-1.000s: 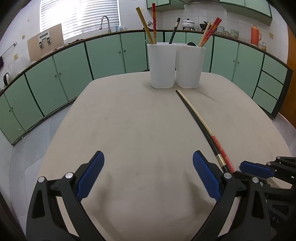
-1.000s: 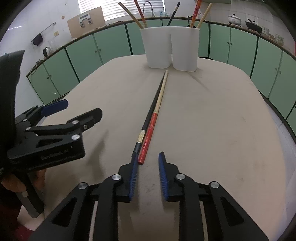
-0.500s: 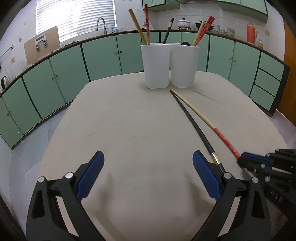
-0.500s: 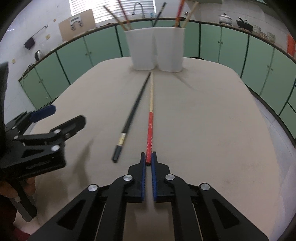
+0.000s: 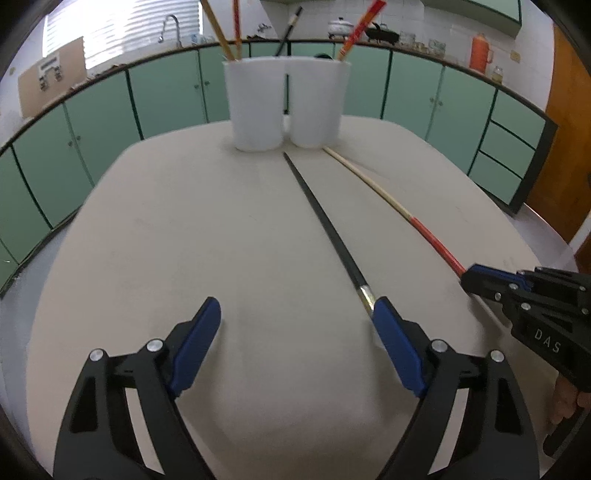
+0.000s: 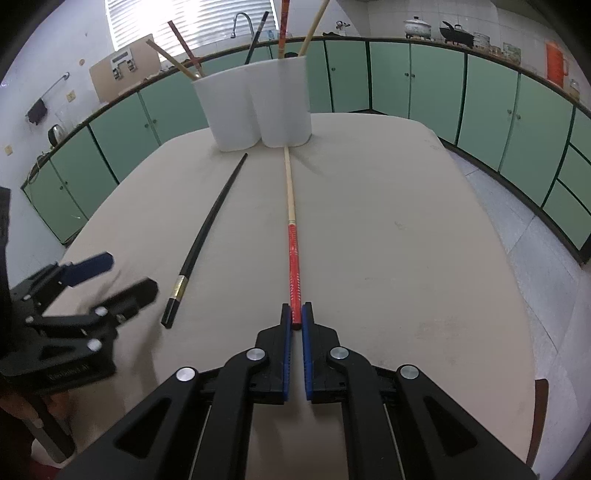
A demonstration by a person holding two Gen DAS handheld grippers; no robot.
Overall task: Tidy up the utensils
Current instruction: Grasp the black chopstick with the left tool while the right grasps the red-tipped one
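Chopsticks (image 6: 291, 236) now apart; held end hidden.

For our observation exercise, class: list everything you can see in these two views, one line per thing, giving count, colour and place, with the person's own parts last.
table: one, beige, fills the foreground.
cups: two, white, side by side at the table's far end, holding several chopsticks.
black chopstick: one, black with a gold band, flat on the table, beside the red one.
red chopstick: one, red handle and pale tip, tip at the cups.
cabinets: a row, green, along the walls.
thermos: one, orange, on the counter.
pots: two, white and black, on the counter.
left claw: black with blue pads, closing, nothing between; black chopstick's end by one pad.
right claw: shut on the red chopstick's end.
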